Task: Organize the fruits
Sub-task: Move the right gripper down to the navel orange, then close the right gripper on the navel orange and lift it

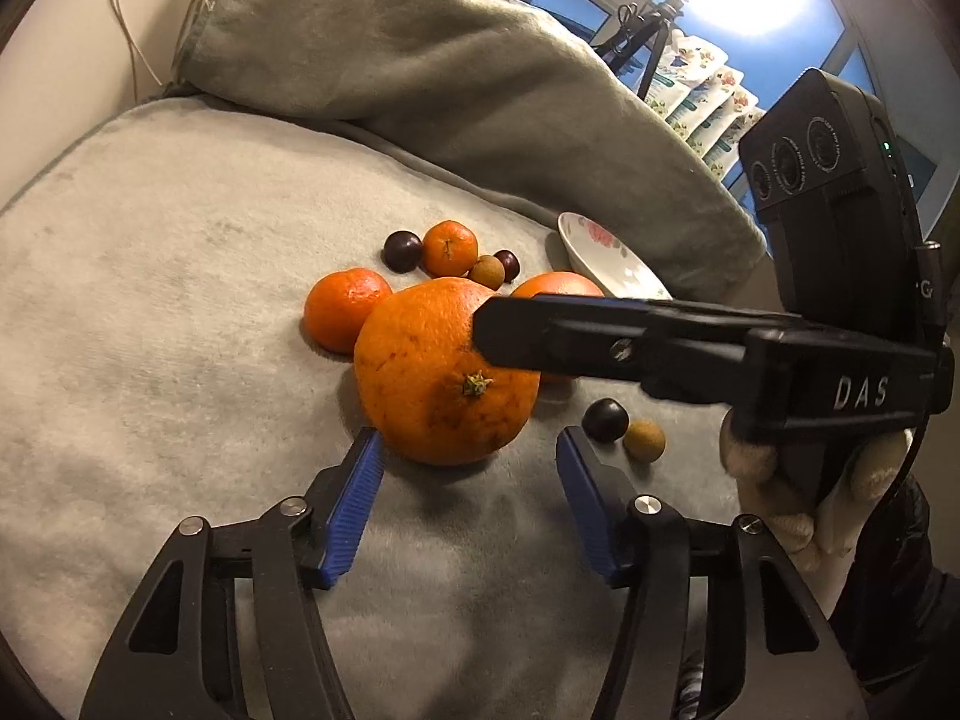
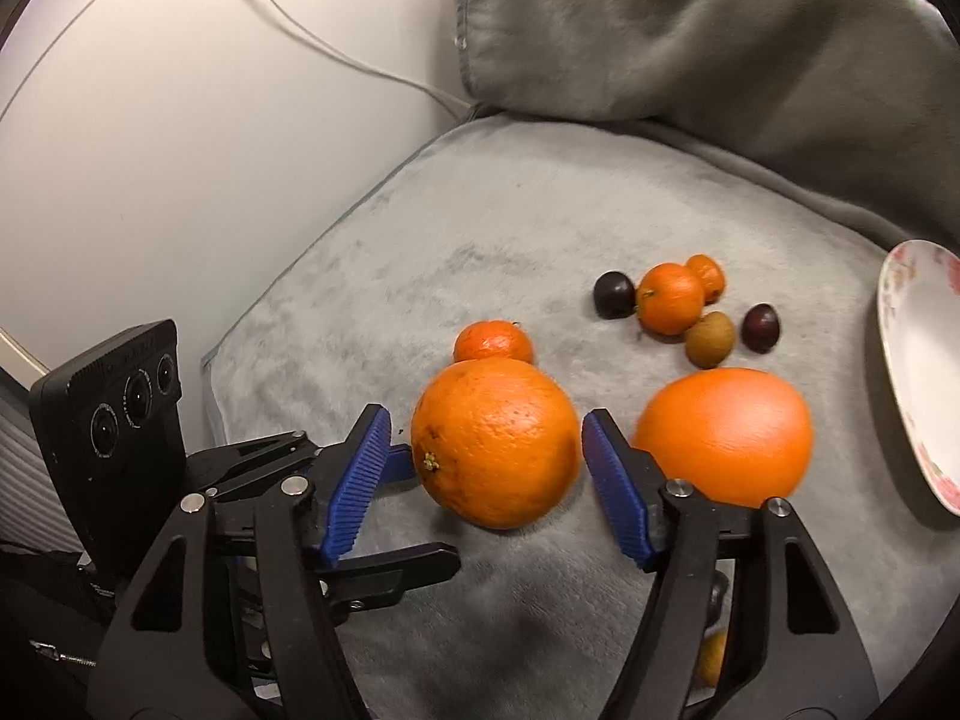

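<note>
Fruit lies scattered on a grey plush blanket [image 2: 480, 228] spread over a cushion, with a folded grey blanket [image 1: 372, 48] heaped behind it. In the left wrist view the large orange [image 1: 444, 372] sits at the centre of the frame, stem end toward the camera, just beyond the tips of the left tongs [image 1: 468, 450]; their blue pads stand apart on either side of its near edge and do not press it, so these tongs are released. The right tongs [image 2: 486, 438] reach in from the right of that view, held by a gloved hand [image 1: 816, 492], one black finger lying across the orange's upper right. In the right wrist view the same orange fills the gap between the right tongs' blue pads; the right pad stands just beside the skin, the left pad shows a clear gap, and they look released rather than clenched. A second, smooth orange [image 2: 726, 432] lies just to the right of it, blurred. A small mandarin [image 2: 493, 343] touches the large orange at its far side. Farther back, in the upper right of the frame, two more mandarins [image 2: 671, 297], two dark plums [image 2: 614, 295] and a brown longan [image 2: 710, 331] cluster together. A flowered white plate [image 2: 918, 360] rests at the right edge, apart from the fruit. Another plum [image 1: 605, 419] and longan [image 1: 644, 439] lie at the lower right of the left wrist view.
</note>
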Motion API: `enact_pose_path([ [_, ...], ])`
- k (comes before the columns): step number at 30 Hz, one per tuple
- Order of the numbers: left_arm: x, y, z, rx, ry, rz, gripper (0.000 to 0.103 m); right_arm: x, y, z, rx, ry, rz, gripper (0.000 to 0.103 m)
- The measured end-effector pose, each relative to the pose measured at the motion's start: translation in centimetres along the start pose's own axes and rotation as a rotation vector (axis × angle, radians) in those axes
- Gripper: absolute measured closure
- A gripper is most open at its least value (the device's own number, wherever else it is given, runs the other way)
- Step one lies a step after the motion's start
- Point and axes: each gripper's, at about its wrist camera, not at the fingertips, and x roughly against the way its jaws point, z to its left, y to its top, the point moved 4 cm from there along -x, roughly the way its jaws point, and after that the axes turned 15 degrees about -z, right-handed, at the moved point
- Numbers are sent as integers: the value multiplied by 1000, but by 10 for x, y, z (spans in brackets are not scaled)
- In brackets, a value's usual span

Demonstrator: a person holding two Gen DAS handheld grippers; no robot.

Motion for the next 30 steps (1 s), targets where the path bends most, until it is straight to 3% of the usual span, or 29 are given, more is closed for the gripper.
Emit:
enact_pose_path([
  [11,-9,-1,6,13,13,10,45,-14,-2,0,51,-54,40,36],
  [30,-11,-3,6,-38,53,-13,51,-16,-5,-4,40,-28,40,38],
])
